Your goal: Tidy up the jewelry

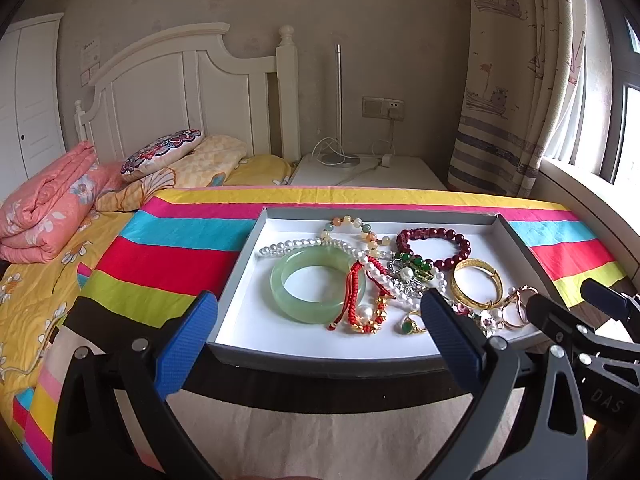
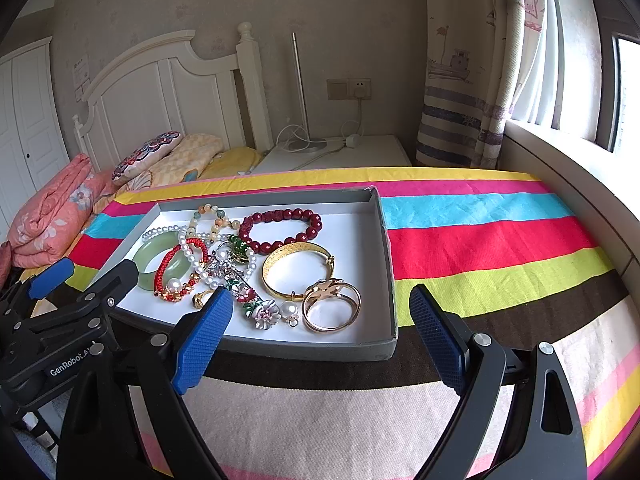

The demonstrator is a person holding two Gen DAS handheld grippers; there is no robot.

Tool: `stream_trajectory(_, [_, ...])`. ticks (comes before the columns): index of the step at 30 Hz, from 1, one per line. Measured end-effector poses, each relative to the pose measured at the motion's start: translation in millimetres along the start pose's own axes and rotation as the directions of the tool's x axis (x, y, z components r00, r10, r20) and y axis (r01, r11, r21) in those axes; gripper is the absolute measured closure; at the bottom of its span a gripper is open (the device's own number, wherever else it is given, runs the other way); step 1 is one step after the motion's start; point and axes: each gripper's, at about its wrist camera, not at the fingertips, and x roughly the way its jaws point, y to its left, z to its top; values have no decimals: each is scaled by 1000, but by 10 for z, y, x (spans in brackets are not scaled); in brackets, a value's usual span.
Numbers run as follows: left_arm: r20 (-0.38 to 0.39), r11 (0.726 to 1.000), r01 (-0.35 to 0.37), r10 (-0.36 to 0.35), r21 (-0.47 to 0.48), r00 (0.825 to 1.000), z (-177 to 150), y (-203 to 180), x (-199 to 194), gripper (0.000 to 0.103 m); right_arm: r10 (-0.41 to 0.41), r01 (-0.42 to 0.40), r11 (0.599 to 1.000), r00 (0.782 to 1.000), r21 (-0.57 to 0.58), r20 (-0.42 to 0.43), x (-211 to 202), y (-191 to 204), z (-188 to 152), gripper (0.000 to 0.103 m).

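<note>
Several tangled pieces sit in the shallow grey cardboard tray point(image 2: 386, 264) — both claws gape empty.
Left gripper point(image 1: 320, 324) and right gripper point(image 2: 320, 316) hover near it; the pale green jade bangle point(image 1: 316, 288) looks stiff, slippery, breakable (pinch across its band).

Beige-walled bedroom: white headboard point(image 1: 180, 92), bedside table point(image 1: 372, 172), perhaps a lamp, ship-print curtain point(image 1: 508, 80), daylit window point(image 2: 624, 92).

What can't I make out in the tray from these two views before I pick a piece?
- Green-stone ring: left wrist view, partly behind the left hand-held gripper; in the right wrist view only a gold sliver shows beside a finger.
- Flower brooch: clear in the right wrist view; in the left, mostly behind that gripper's right finger.
- Pearl strand and red cord bracelet: overlapping; which is tangled with which is unclear.
- Right hand-held gripper: open, empty.
</note>
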Motion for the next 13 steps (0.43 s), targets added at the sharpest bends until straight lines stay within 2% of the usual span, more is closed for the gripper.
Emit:
stream_trajectory(5, [11,999,5,-5,-41,1000,-18,71,-47,2,3,-3,1000,1000,2,-1,8,27,-15,17])
stream_trajectory(7, [-9,998,16,-16,-54,1000,-17,90,-19,2,5,-5,1000,1000,4,0,2,42,-18,17])
stream_trajectory(11, [-73,1000,16,-17,-11,997,-84,48,-35,2,17,-17,1000,1000,13,4,-29,44,-42,17])
stream_trajectory(13, [-144,999,21,-15,41,989,-193,24,-67,2,31,-31,999,999,16,-9,-74,53,-87,17])
